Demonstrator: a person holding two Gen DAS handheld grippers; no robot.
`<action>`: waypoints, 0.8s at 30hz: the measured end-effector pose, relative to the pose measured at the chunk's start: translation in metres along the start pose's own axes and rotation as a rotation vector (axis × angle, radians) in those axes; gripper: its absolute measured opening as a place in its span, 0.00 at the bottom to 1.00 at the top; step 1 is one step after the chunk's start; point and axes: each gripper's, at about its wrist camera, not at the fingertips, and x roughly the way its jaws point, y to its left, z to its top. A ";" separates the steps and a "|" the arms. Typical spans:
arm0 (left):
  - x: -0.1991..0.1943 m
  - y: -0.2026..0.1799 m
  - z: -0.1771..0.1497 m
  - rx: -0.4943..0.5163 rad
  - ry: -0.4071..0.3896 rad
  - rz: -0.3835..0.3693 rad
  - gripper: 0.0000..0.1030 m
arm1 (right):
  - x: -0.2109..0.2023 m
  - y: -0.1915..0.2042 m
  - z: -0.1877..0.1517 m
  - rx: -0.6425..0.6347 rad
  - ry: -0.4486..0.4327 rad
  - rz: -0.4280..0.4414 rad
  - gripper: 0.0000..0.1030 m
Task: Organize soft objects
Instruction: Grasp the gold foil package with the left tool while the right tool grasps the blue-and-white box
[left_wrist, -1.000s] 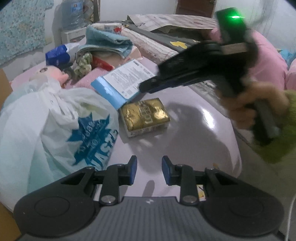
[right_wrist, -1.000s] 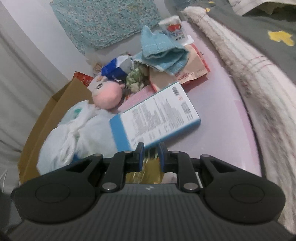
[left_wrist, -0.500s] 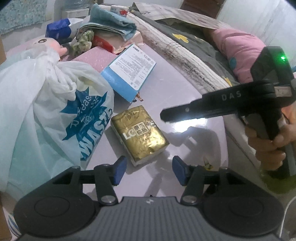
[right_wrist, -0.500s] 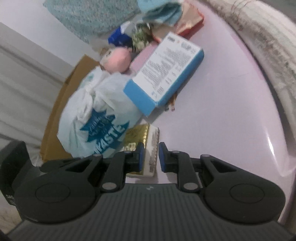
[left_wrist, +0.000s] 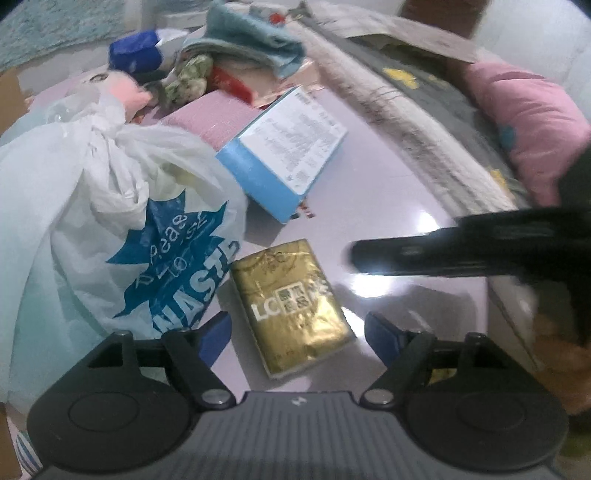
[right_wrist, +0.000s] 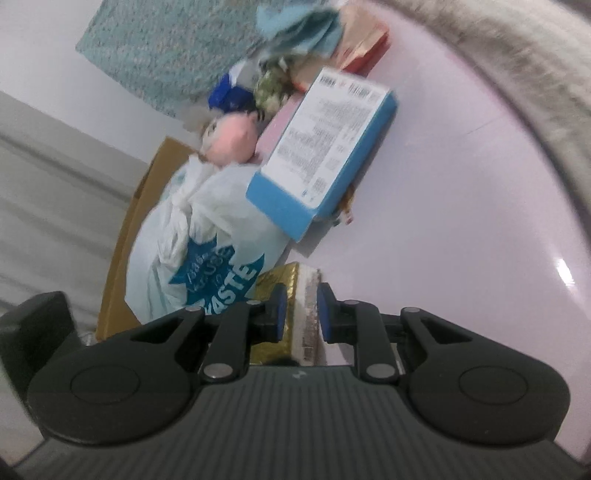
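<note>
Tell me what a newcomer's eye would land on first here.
First, the shiny gold foil-wrapped packet lying on the glossy lilac table, between the open fingers of the left tool. Beside it on the left bulges a white plastic bag with blue print. Behind them a blue-edged cardboard box lies tilted.

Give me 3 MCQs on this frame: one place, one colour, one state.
1. Where does the gold pack lie relative to the white plastic bag?
A. on its right, on the table
B. inside it
C. on top of it

2. What colour is the side of the printed box?
A. red
B. blue
C. green

3. How is the left gripper set?
A. shut on the towel
B. shut on the box
C. open, either side of the gold pack

Answers: 1 A, the pack rests on the pink table beside the bag. 2 B, its end face is blue. 3 C, both pads stand apart with the pack between.
</note>
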 end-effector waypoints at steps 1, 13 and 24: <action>0.003 0.000 0.001 -0.007 0.001 0.012 0.75 | -0.007 -0.001 0.000 0.005 -0.014 0.002 0.19; 0.000 -0.004 -0.008 -0.003 0.010 0.066 0.61 | -0.020 0.005 0.027 0.064 -0.093 0.009 0.51; -0.012 0.007 -0.032 -0.006 0.002 0.050 0.61 | 0.056 0.021 0.107 0.249 -0.037 -0.188 0.81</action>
